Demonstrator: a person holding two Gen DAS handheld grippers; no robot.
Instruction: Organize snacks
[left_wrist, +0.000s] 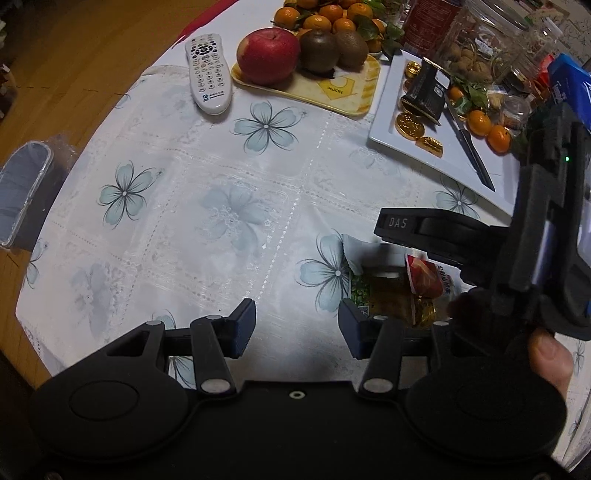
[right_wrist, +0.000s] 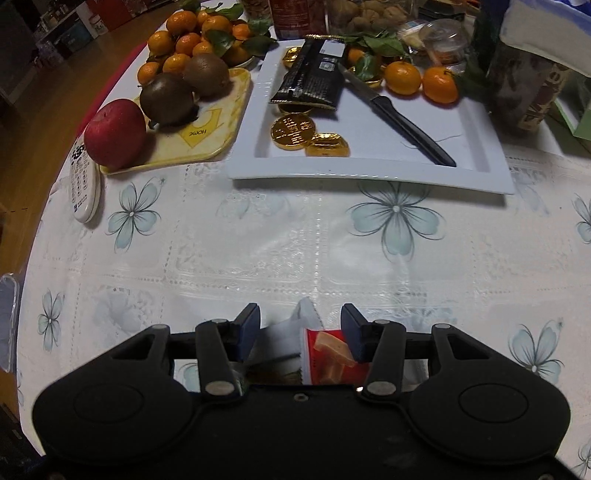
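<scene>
A small pile of snack packets lies on the floral tablecloth near the front edge: a red packet (right_wrist: 330, 354) and a white packet (right_wrist: 284, 338) sit between the open fingers of my right gripper (right_wrist: 300, 334). The pile (left_wrist: 402, 288) also shows in the left wrist view, under the right gripper's body (left_wrist: 443, 236). My left gripper (left_wrist: 297, 328) is open and empty, over bare cloth just left of the pile. A white rectangular plate (right_wrist: 476, 140) holds a black snack packet (right_wrist: 314, 74), gold foil coins (right_wrist: 293, 131), a knife (right_wrist: 399, 118) and mandarins (right_wrist: 402, 77).
A yellow tray (right_wrist: 207, 144) carries an apple (right_wrist: 114, 133) and kiwis (right_wrist: 168, 98), with mandarins behind. A white remote (left_wrist: 208, 70) lies left of it. Jars and cans (left_wrist: 476, 40) stand at the back. A clear container (left_wrist: 22, 192) sits off the table's left edge.
</scene>
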